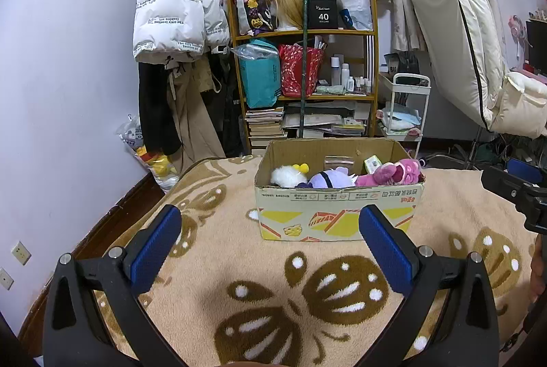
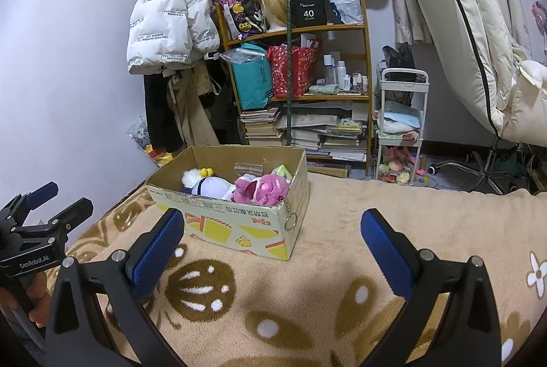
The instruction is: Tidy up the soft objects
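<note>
An open cardboard box [image 1: 338, 213] [image 2: 239, 226] stands on the beige patterned blanket [image 1: 259, 291]. Inside lie a white plush with a yellow part [image 1: 287, 175] [image 2: 196, 177], a pale purple plush [image 1: 333, 179] [image 2: 213, 187] and a pink plush [image 1: 400, 172] [image 2: 261, 189]. My left gripper [image 1: 270, 223] is open and empty, hovering over the blanket short of the box's front. My right gripper [image 2: 273, 226] is open and empty too, near the box's front right corner. The left gripper [image 2: 58, 196] shows at the left edge of the right wrist view, held by a hand.
Behind the bed stand a wooden shelf [image 1: 307, 35] with bags, books and bottles, hanging coats [image 1: 174, 8], a white trolley [image 2: 400, 124] and a padded chair [image 2: 461, 25]. A bag of toys [image 1: 150, 158] lies on the floor by the wall.
</note>
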A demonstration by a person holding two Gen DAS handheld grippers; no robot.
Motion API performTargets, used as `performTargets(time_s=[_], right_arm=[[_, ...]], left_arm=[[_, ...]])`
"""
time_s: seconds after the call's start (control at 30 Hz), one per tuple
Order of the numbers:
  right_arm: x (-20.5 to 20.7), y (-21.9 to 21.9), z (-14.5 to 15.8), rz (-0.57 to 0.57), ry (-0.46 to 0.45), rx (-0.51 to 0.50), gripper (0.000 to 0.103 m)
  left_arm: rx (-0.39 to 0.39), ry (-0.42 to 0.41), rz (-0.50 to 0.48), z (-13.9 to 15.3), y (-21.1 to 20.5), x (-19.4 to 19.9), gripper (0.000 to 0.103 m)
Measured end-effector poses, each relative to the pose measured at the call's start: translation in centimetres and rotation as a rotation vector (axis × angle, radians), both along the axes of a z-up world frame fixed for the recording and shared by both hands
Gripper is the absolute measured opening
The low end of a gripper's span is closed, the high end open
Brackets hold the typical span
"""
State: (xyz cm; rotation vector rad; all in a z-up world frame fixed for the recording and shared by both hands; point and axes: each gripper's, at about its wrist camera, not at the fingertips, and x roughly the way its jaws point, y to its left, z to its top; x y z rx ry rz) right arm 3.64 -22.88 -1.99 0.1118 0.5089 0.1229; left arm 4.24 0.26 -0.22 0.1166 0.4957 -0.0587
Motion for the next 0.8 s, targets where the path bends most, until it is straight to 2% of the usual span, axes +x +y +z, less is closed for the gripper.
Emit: performTargets(time_s=[0.8], right_arm=[[0.04, -0.22, 0.04, -0.001, 0.001, 0.001, 0.103]], left_arm=[[-0.001, 0.000, 0.000, -0.05, 0.17, -0.05, 0.102]])
